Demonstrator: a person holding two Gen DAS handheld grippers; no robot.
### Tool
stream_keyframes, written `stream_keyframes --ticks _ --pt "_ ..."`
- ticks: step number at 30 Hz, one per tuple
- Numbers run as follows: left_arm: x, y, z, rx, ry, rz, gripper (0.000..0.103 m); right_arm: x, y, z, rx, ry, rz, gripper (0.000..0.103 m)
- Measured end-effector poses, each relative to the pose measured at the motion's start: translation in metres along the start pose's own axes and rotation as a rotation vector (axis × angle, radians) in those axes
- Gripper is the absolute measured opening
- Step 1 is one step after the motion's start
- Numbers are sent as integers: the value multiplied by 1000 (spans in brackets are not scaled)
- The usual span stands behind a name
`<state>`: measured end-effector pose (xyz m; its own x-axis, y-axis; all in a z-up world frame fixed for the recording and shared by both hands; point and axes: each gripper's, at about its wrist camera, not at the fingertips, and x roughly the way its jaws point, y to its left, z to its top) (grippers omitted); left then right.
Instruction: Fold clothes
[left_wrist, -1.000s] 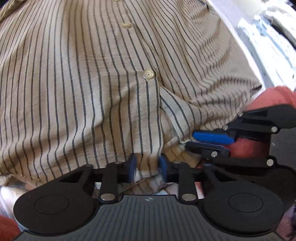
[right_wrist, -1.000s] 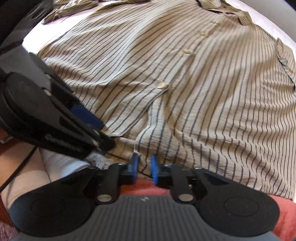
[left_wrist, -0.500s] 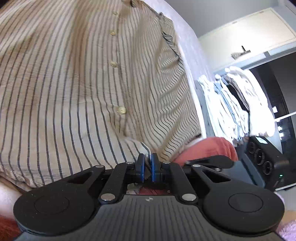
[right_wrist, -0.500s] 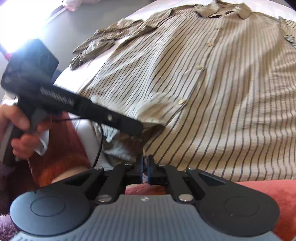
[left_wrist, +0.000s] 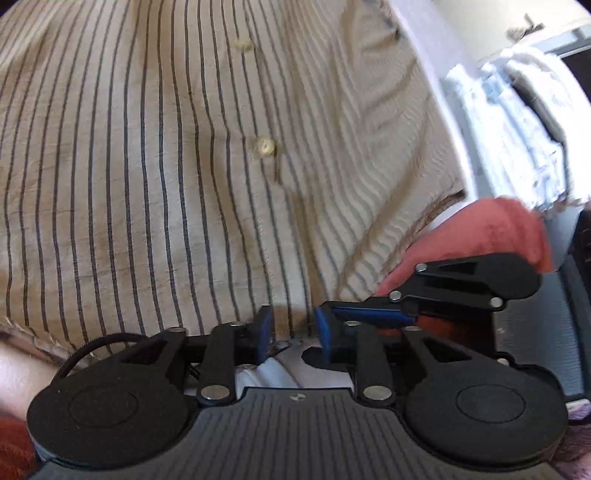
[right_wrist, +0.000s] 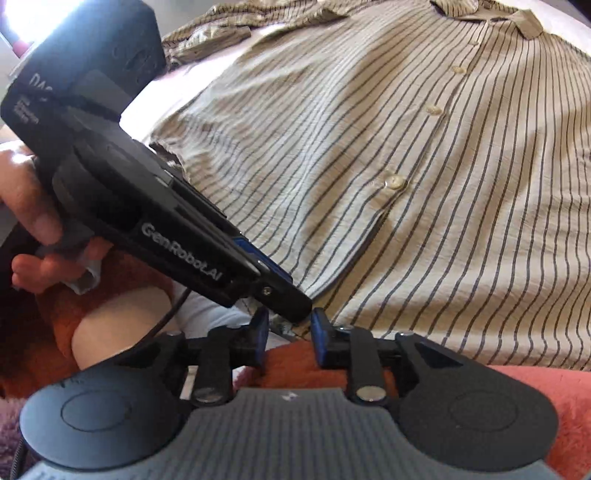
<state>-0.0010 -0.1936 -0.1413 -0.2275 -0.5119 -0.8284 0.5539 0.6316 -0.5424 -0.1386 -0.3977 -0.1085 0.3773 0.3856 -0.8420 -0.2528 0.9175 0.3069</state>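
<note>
Striped shirt, thin, limp, light: grip its hem. Left tool and right tool part-open beside the hem, holding nothing.

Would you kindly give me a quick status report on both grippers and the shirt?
Left gripper open, right gripper open, both at hem. Beige dark-striped button-up shirt spread flat, unfolded. Grippers crowd each other.

The white surface was covered almost wholly by a beige, dark-striped button-up shirt, spread flat with its buttoned front upward. A rust-red cloth was laid at the near edge, beneath the shirt's hem.
</note>
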Motion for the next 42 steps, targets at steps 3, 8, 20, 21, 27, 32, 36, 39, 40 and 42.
stream_keyframes --ticks 3,8,20,21,27,32,36,39,40,42 --pt "-22 7 -6 -25 -68 -40 48 -8 -1 -4 30 -58 -4 39" --pt "-66 22 -8 -74 -197 -52 48 -17 -4 -6 88 -148 -46 45" --pt "-167 86 25 -172 -417 221 47 -31 -14 -8 130 -154 -83 53" --pt "-175 90 28 -174 -418 249 47 -30 -13 -8 128 -151 -86 54" --pt "-220 118 42 -201 -389 461 47 -23 -12 -6 114 -131 -102 55" --pt "-264 146 47 -221 -357 626 47 -24 -15 -9 121 -127 -101 55" --pt "-292 165 44 -231 -325 773 47 -22 -14 -7 120 -121 -102 56" --pt "-308 176 36 -243 -300 842 47 -21 -14 -7 123 -121 -101 56" --pt "-310 179 33 -249 -290 847 47 -21 -15 -6 125 -122 -101 56" --pt "-304 183 26 -250 -253 823 47 -19 -14 -5 124 -121 -103 56"
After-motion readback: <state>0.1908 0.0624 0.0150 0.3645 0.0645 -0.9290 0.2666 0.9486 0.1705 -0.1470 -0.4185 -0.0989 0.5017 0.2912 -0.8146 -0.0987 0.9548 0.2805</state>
